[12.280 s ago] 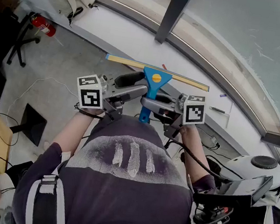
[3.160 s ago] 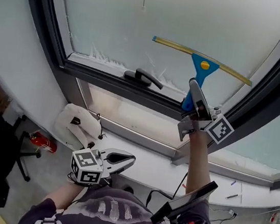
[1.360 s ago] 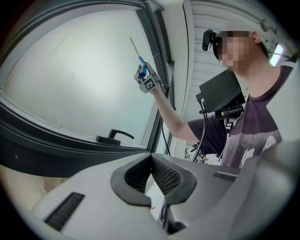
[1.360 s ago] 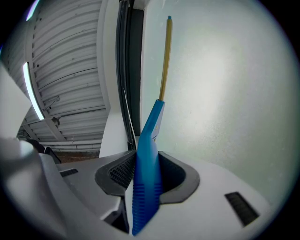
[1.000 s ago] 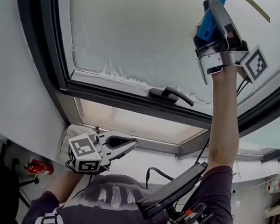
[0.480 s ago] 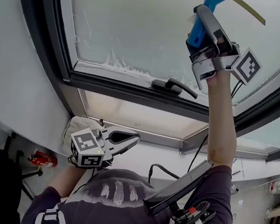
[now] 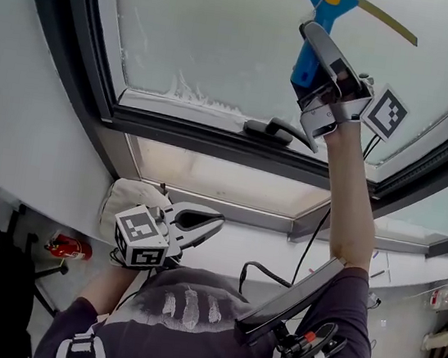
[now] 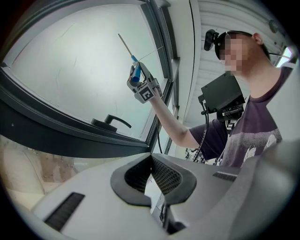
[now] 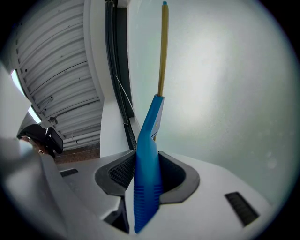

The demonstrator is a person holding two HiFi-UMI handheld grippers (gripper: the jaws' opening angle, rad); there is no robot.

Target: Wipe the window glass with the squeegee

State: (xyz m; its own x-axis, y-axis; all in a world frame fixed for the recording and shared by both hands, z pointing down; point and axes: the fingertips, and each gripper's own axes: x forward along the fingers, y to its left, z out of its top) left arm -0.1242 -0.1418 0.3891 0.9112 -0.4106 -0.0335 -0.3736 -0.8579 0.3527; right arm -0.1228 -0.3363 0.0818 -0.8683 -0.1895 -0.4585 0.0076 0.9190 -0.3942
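The squeegee (image 7: 307, 62) has a blue handle and a long yellow blade (image 7: 381, 15) that lies against the frosted window glass (image 7: 211, 32), high at the top of the head view. My right gripper (image 7: 311, 39) is raised on an outstretched arm and shut on the blue handle (image 9: 147, 154), with the blade (image 9: 162, 51) running up along the glass (image 9: 225, 84). My left gripper (image 7: 216, 223) hangs low near the chest, shut with nothing in it (image 8: 151, 161). From the left gripper view the squeegee (image 8: 135, 75) shows far off on the pane.
A black window handle (image 7: 271, 129) sits on the dark lower frame (image 7: 196, 141), just below the right gripper. A white bag (image 7: 126, 200) lies on the sill behind the left gripper. A red fire extinguisher (image 7: 65, 247) stands on the floor. A black tablet (image 7: 289, 301) hangs at the chest.
The right gripper has come down and slightly left along the glass with the squeegee, bringing more of the blade into view. The left gripper stays shut in about the same place.
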